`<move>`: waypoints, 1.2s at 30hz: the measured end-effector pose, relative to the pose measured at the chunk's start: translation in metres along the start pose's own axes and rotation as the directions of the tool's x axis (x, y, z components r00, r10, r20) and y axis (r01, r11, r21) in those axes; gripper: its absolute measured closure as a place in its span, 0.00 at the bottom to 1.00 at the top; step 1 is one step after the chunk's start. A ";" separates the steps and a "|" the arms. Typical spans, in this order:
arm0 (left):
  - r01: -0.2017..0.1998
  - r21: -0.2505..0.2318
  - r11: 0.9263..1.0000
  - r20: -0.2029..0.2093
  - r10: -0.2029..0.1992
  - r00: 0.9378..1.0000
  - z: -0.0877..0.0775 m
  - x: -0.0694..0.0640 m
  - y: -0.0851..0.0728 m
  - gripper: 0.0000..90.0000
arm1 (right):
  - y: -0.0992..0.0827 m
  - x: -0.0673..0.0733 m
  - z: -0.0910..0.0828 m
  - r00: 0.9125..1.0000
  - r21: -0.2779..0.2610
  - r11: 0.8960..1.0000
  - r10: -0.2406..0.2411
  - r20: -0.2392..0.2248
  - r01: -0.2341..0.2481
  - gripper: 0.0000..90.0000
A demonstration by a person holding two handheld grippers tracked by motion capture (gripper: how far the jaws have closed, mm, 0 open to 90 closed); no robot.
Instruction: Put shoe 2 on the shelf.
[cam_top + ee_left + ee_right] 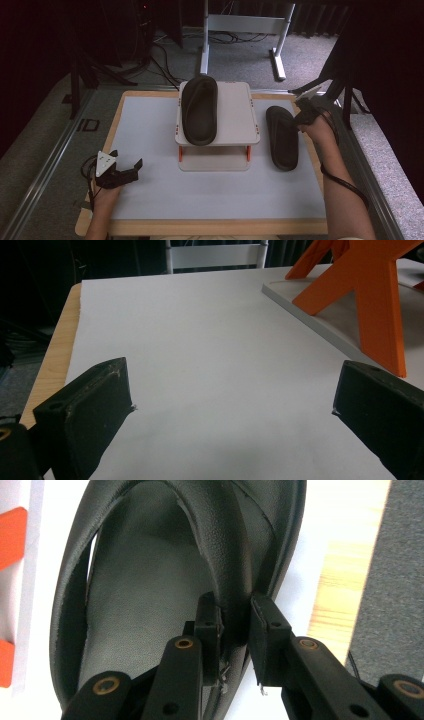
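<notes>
Pinching the slipper [165,605] strap between its jaws, right gripper [235,625].

The left gripper [131,168] sits low by the person's near left, its black jaws spread wide with nothing between them, the left hand [104,192] behind it and the forearm running back. Far off to the right, the right gripper [299,119] reaches forward from a raised right hand [316,129], jaws pinched onto the slipper's strap [235,580].
</notes>
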State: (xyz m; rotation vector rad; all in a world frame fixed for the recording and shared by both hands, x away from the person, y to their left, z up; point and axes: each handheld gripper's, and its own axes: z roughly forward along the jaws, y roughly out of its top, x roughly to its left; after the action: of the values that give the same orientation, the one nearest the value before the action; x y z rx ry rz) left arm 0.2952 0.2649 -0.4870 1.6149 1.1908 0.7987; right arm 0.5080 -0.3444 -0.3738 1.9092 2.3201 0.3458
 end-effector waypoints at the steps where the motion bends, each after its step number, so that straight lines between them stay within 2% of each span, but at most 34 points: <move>1: 0.000 0.000 1.000 0.000 0.000 1.000 0.000 0.000 0.000 0.02 | 0.000 0.000 -0.003 1.000 -0.003 1.000 0.004 -0.001 -0.004 0.85; 6: -0.003 -0.006 1.000 -0.006 0.003 1.000 0.000 -0.001 0.000 0.02 | 0.001 0.001 -0.022 1.000 -0.021 1.000 0.000 -0.008 0.000 0.85; 18: -0.009 -0.022 1.000 -0.014 0.009 1.000 -0.002 -0.002 -0.001 0.02 | 0.014 0.017 -0.074 1.000 -0.047 0.999 -0.025 0.009 0.025 0.85; 24: -0.009 -0.023 1.000 -0.013 0.009 1.000 -0.002 -0.002 -0.001 0.02 | 0.022 0.033 -0.099 0.999 -0.074 0.996 -0.043 -0.019 0.041 0.85; 36: -0.019 -0.025 1.000 -0.016 0.018 1.000 -0.002 -0.003 -0.001 0.04 | 0.036 0.069 -0.131 0.996 -0.116 0.990 -0.089 -0.024 0.086 0.85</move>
State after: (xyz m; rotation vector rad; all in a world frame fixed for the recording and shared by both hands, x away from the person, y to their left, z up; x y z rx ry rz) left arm 0.2920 0.2631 -0.4874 1.6042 1.1739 0.8364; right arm 0.4981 -0.2832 -0.2338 1.7552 2.3384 0.4895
